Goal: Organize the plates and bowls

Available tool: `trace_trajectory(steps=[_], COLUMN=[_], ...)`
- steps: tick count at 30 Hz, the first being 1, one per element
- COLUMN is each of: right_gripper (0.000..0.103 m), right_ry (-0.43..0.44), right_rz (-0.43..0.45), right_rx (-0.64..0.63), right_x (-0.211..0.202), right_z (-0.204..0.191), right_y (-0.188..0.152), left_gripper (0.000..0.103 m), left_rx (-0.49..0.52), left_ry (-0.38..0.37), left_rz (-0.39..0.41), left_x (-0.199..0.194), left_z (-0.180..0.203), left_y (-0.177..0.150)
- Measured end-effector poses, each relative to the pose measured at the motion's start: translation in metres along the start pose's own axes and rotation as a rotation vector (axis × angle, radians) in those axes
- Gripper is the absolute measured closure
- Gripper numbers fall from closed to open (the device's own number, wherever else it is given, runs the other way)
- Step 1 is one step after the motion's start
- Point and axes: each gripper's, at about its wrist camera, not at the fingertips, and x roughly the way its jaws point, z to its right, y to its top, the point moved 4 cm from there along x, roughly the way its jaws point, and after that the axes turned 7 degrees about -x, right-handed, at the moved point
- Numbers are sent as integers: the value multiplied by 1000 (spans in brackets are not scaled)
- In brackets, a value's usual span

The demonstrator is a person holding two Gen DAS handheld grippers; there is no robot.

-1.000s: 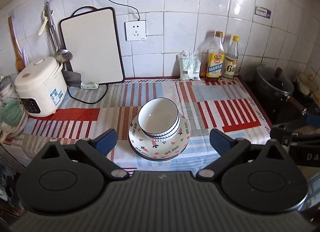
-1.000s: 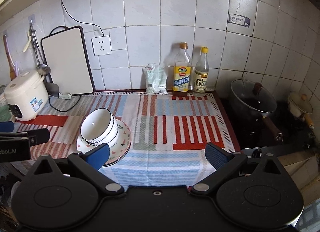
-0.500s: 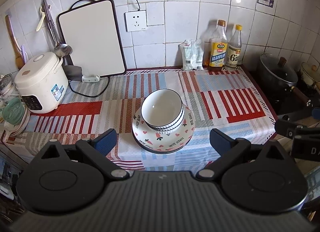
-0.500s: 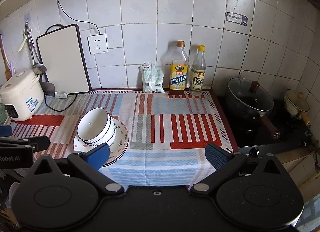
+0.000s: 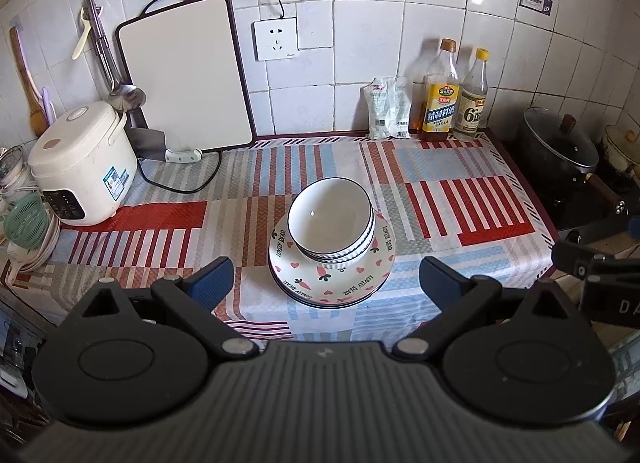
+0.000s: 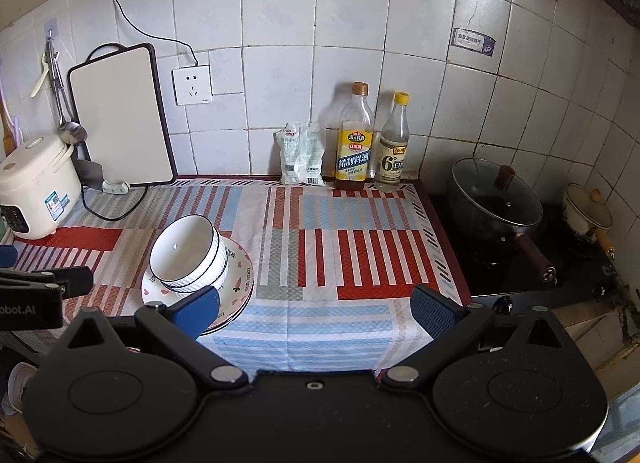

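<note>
A stack of white bowls [image 5: 331,223] with thin blue rims rests on a stack of heart-and-carrot patterned plates [image 5: 340,283] near the front of the striped cloth. The same bowls [image 6: 188,253] and plates [image 6: 238,279] show at lower left in the right wrist view. My left gripper [image 5: 325,277] stands open in front of the stack, held back from it with nothing between its fingers. My right gripper [image 6: 316,309] is open too, over the cloth to the right of the stack, holding nothing. Each gripper's black body shows at the edge of the other's view.
A rice cooker [image 5: 82,167] sits at the left, a white cutting board [image 5: 186,75] leans on the tiled wall. Two bottles [image 5: 440,93] and a pouch [image 5: 390,107] stand at the back. A lidded pot [image 6: 496,199] and small pan [image 6: 586,213] sit on the stove at right.
Both grippers have drawn back and risen from the counter, so the stack looks smaller and farther. The bowls and plates have not moved. Both stayed open.
</note>
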Motion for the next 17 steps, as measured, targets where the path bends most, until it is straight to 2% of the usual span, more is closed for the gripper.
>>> trace_trajectory(steps=[17], right_gripper=[0], right_ry=[-7], right_rz=[-21], right_rx=[-17], right_x=[4], right_z=[-5], right_y=[0], left_gripper=[2], left_rx=[-17], left_ry=[21], left_rz=[24], left_x=[-4], left_z=[-12], left_y=[-1])
